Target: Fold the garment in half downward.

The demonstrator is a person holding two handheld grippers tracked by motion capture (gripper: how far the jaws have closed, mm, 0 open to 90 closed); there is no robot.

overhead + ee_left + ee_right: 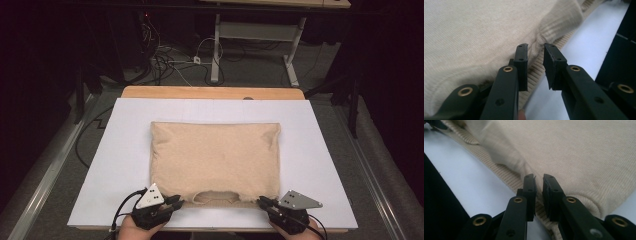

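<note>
A beige knitted sweater (215, 162) is lying folded into a neat rectangle in the middle of the white board (100, 170) that is covering the desk, its ribbed hem running along the near edge and its far edge pointing toward the bare wooden strip at the back of the desk. The person is working both near corners at once, probably because squaring a soft fold takes an even pull from both sides. The left gripper (175, 202) is sitting at the near left corner; in the left gripper view its jaws are standing a little apart, with a pinched ridge of knit (537, 43) between and just beyond the tips and no pad clearly pressing on it, so it is reading as letting go rather than gripping. The right gripper (262, 202) is sitting at the near right corner; in the right gripper view its jaws are nearly together, with only a thin slit between the pads, over the ribbed hem (506, 176), and whether they are actually pinching fabric I cannot tell. No container is on the desk; the sweater is resting directly on the board, with nothing on top of it.
</note>
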